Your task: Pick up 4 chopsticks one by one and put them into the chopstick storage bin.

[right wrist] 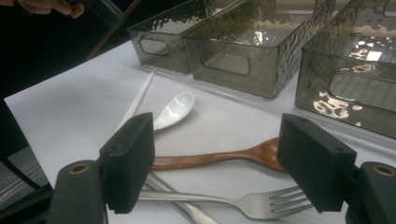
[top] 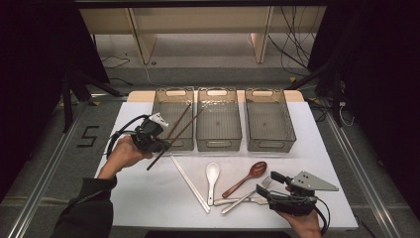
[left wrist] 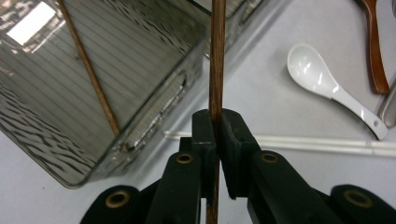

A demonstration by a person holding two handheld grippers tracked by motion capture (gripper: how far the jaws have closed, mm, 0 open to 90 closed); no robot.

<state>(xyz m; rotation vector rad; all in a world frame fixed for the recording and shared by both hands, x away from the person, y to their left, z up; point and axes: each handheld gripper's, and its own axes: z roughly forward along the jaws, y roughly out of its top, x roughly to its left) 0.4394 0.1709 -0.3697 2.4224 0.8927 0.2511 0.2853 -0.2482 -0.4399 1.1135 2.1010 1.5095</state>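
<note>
My left gripper point(top: 166, 145) point(left wrist: 217, 135) is shut on a dark brown chopstick point(top: 182, 130) point(left wrist: 216, 70), which slants up over the near right corner of the left clear bin point(top: 157, 114) point(left wrist: 154, 112). A second brown chopstick point(top: 179, 120) point(left wrist: 88, 70) leans inside that bin. My right gripper point(top: 266, 182) point(right wrist: 217, 140) is open near the table's front right, its jaws set wide on either side of a wooden spoon point(top: 247, 178) point(right wrist: 224, 158) and above a metal fork point(top: 247, 194) point(right wrist: 233, 200).
A middle bin point(top: 218, 144) and a right bin point(top: 289, 124) stand beside the left one. On the white table lie a pair of white chopsticks point(top: 190, 183) point(left wrist: 303, 142), a white ceramic spoon point(top: 212, 176) point(left wrist: 322, 79) point(right wrist: 173, 109) and another metal utensil point(top: 229, 201).
</note>
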